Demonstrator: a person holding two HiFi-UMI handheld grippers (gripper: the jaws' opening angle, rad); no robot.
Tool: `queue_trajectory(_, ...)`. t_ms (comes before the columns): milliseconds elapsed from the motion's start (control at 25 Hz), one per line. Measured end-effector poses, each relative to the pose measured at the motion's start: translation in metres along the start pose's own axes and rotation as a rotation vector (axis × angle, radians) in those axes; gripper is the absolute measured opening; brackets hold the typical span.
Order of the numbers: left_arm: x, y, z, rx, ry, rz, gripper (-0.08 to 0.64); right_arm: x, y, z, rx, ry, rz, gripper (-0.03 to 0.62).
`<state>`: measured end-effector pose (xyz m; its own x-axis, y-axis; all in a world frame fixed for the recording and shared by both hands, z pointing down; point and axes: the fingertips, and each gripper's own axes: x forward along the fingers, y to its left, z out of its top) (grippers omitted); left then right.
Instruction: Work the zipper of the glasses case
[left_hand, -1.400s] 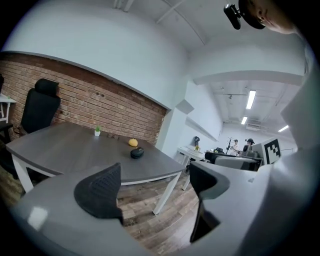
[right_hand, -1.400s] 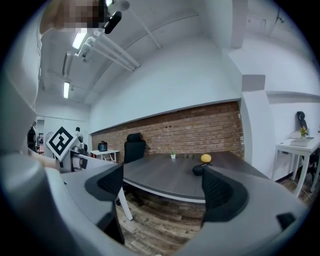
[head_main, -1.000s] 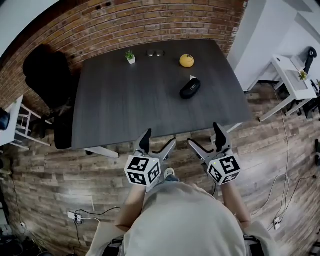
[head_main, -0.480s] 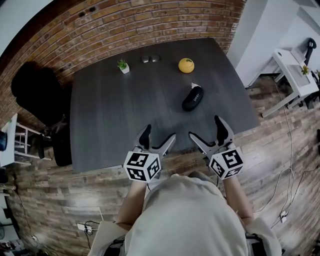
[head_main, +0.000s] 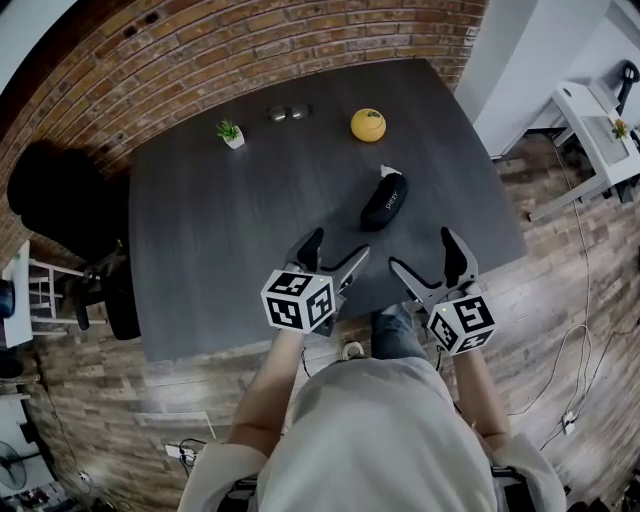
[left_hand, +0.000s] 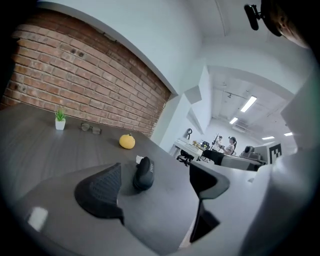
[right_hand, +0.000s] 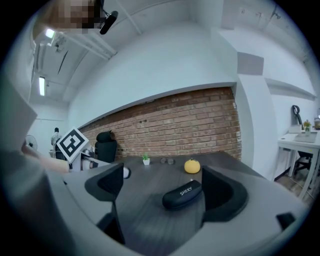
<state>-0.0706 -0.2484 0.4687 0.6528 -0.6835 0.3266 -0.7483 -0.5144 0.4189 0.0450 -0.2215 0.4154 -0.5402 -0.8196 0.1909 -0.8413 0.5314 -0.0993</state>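
- Left gripper (head_main: 335, 250): jaws wide apart, nothing between them. It hovers over the near edge of the table (head_main: 220, 260). The glasses case (head_main: 384, 200) lies ahead of it and a little to its right, well apart.
- Glasses case: black, looks closed, flat on the table, long axis running away from both grippers. There is a small white tag (head_main: 389, 171) at its far end. Zipper pull not made out in any view.
- Right gripper (head_main: 425, 255): jaws wide apart, empty. The case sits ahead and slightly to its left, framed between the jaws in the right gripper view, untouched.
- Risk: the case lies loose. If one gripper tugs the zipper before the other pins the body, the case would likely slide or spin rather than unzip.
- Risk: the pull is small. A broad pad could catch seam fabric instead, or slip off.
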Motion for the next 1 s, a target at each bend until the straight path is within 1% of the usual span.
queue_trajectory(160, 0.054, 0.010, -0.007, -0.033, 0.071, -0.025, 0.416, 0.017, -0.026, -0.001, 0.026, -0.004, 0.002, 0.456)
queue_trajectory(280, 0.092, 0.023, -0.013, -0.059, 0.130, -0.029, 0.416, 0.029, -0.047, -0.006, 0.052, 0.005, 0.005, 0.456)
queue_trajectory(520, 0.152, 0.044, -0.032, -0.096, 0.255, -0.042, 0.416, 0.047, -0.084, -0.021, 0.089, 0.048, 0.018, 0.456)
queue_trajectory(760, 0.185, 0.062, -0.053, -0.120, 0.359, -0.030, 0.415, 0.061, -0.104, -0.032, 0.124, 0.066, 0.038, 0.456)
queue_trajectory(1000, 0.196, 0.057, -0.070, -0.142, 0.440, -0.068, 0.414, 0.073, -0.110, -0.032, 0.128, 0.077, 0.063, 0.456)
